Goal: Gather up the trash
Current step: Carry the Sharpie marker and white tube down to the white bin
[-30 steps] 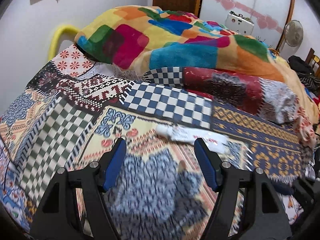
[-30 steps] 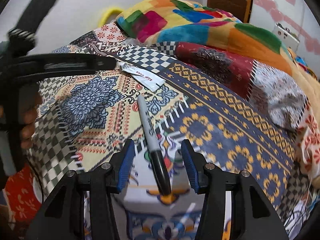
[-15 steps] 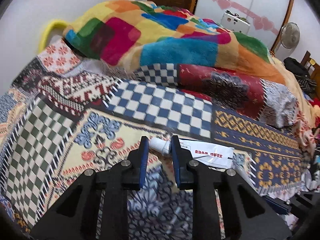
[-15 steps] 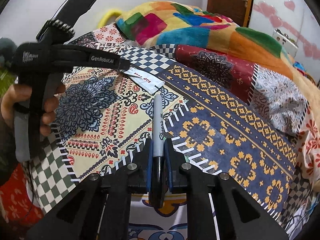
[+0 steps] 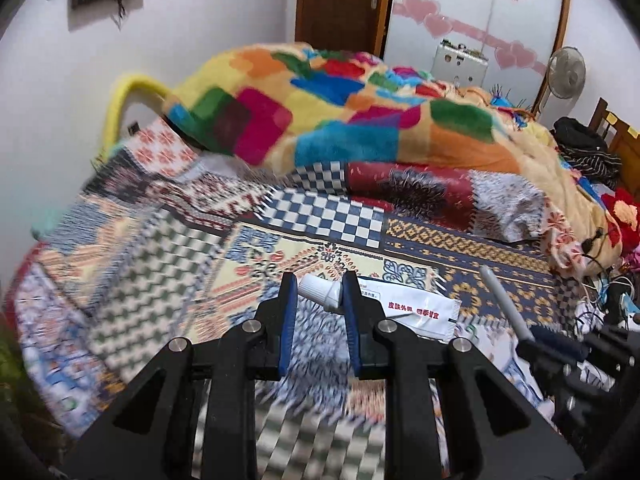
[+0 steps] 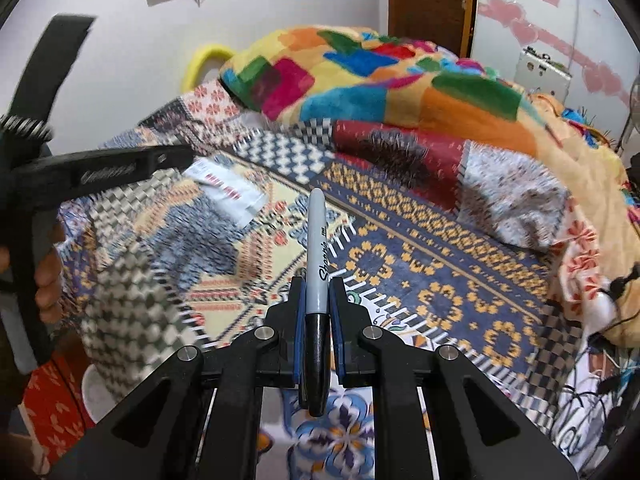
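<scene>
My left gripper (image 5: 318, 282) is shut on the capped end of a flattened white ointment tube (image 5: 404, 312) with red lettering, holding it just above the patterned bed cover. The tube also shows in the right wrist view (image 6: 228, 190), beside the left gripper's black frame (image 6: 100, 170). My right gripper (image 6: 317, 286) is shut on a grey Sharpie marker (image 6: 318, 248) with a black cap, which points forward above the bed. The marker also shows at the right of the left wrist view (image 5: 504, 304).
A patchwork bed cover (image 5: 200, 256) spreads over the bed. A heaped multicoloured blanket (image 5: 340, 120) lies behind. A yellow bed rail (image 5: 120, 104) meets the white wall. A fan (image 5: 566, 68), a wooden door (image 5: 340, 0) and clutter (image 5: 588, 152) stand at the far right.
Both grippers closed from open, the left on the tube, the right on the marker. Both have since lifted their items off the bed cover, and the views have tilted upward.
</scene>
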The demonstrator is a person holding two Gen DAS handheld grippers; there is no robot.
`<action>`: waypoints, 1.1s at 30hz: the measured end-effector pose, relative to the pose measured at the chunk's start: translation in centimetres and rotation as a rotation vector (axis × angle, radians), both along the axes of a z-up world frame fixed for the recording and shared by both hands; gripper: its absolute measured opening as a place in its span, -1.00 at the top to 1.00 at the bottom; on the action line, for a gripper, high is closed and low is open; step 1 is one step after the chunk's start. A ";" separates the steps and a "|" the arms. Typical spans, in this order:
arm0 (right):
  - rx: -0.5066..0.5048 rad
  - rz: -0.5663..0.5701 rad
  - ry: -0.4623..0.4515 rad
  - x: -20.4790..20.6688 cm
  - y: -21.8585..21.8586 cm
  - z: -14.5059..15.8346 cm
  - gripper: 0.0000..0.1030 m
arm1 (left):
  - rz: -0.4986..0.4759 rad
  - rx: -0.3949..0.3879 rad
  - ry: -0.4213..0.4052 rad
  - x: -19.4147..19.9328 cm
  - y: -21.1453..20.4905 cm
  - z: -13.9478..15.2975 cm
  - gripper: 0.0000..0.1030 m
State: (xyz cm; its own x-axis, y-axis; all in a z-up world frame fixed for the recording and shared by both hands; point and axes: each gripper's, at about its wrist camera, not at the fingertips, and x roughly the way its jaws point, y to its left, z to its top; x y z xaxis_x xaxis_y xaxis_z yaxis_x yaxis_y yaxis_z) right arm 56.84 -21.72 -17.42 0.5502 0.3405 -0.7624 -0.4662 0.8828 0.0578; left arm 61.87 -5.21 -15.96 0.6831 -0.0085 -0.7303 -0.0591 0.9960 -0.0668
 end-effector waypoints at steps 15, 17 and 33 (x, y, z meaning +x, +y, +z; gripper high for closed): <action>0.061 0.103 -0.111 -10.1 4.2 9.5 0.79 | 0.180 0.026 -0.159 -19.1 6.1 10.5 0.58; 0.072 0.122 -0.113 -11.6 4.9 10.1 0.79 | 0.201 0.032 -0.165 -21.3 7.0 11.1 0.58; 0.078 0.319 -0.123 -22.2 13.3 11.5 0.79 | 0.383 0.056 -0.150 -37.9 14.3 10.2 0.58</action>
State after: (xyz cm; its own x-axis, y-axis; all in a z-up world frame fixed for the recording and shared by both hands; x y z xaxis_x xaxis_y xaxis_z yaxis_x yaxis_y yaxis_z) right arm 34.65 -8.38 -5.89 0.4930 0.5647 -0.6619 -0.7256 0.6866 0.0454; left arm 23.97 9.08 -5.76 0.7283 0.3035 -0.6143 -0.4194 0.9065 -0.0494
